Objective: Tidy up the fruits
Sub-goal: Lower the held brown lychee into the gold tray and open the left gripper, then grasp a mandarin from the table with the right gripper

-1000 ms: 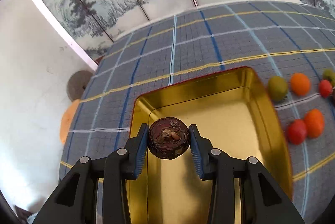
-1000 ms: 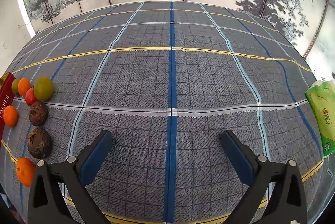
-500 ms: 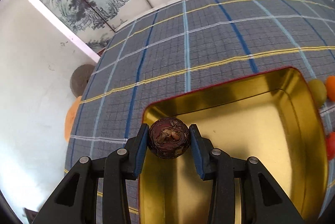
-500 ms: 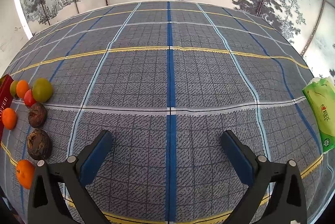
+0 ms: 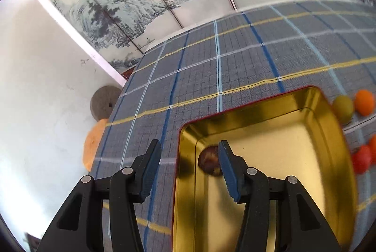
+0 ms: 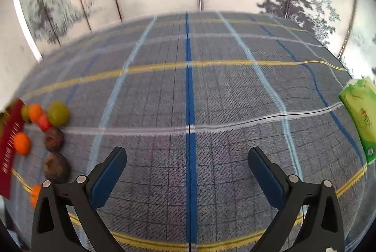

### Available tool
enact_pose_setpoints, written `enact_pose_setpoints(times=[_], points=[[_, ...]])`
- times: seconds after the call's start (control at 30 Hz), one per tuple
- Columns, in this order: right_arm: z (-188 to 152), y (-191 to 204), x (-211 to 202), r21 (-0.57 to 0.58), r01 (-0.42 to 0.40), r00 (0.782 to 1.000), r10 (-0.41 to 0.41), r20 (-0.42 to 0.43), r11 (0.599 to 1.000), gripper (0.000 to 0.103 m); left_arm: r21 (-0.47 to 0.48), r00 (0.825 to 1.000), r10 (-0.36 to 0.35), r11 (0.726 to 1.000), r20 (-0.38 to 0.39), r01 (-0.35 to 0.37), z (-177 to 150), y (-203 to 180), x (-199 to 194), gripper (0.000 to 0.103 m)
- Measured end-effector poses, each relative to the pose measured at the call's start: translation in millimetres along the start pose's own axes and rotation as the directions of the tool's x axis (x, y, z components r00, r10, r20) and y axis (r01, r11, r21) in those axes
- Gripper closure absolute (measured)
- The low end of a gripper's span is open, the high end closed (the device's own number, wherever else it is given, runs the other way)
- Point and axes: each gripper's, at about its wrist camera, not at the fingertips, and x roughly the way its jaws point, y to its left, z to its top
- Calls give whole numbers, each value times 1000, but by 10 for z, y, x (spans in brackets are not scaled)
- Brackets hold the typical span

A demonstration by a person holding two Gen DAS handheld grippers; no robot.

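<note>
In the left wrist view we take the gold tin as our landmark, a shallow tray with a red outer rim lying on the plaid tablecloth. Far to the left of the tin, off the table edge, a grey round stone and an orange disc sit against the white floor. Our left gripper hangs over the tin's left rim, its jaws opening with nothing between them: its left finger is over the cloth outside the tin, its right finger inside it. The dark brown fruit lies on the tin's floor in the near left corner, partly hidden behind that right finger. Just beyond the tin's right wall we see a green fruit, an orange fruit and a red fruit on the cloth. In the right wrist view the tin's red side shows at the far left edge, and right of it lies a cluster of orange, red, green and two brown fruits. Farther right, our right gripper stands wide and empty over bare cloth, and well beyond it a green packet rests at the table's right edge.
</note>
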Motion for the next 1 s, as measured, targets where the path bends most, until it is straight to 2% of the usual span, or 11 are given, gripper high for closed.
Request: enact_pose_setpoints(times=[0.1,0.2,0.37,0.43,0.5,0.63,0.77,0.8,0.83,0.9,1.0], points=[[-80,14,-235,19,-90,994,89,56,996,5,-68,997,-64,995,43,67,-115,48,-330,51],[-212,155,-469,-34,-198,977,200,75,980,8,-101,988,-118,987,99,128,-283,10,-711,51],[-452,585,-719,-175,-322,943,331,24,930,20,-97,961,-229,965,152,245,-616,-210,-1210,51],[-540,804,-758,-213,-374,925,380,-14,902,30,-79,952,-258,959,161,274,-717,-339,-1366,51],[-613,1056,-733,-273,-390,919,389,-60,879,39,-66,945,-293,950,147,305,-805,-422,-1462,51],[-669,1315,-613,-308,-396,917,388,-90,865,40,-98,931,-341,930,133,355,-960,-375,-1560,51],[-645,1430,-420,-314,-386,923,364,-127,867,44,-138,932,-345,923,109,358,-1064,-255,-1517,51],[-636,1453,-360,-315,-386,923,359,-142,867,52,-154,931,-350,919,101,362,-1101,-208,-1492,51],[-641,1481,-280,-310,-387,921,349,-171,869,66,-172,932,-350,917,92,361,-1125,-174,-1463,51],[-629,1487,-267,-313,-369,928,331,-169,875,70,-223,937,-338,910,83,348,-1206,-78,-1417,51],[-607,1543,-387,-317,-392,919,357,-164,864,71,-298,955,-285,908,81,296,-1325,65,-1366,51]])
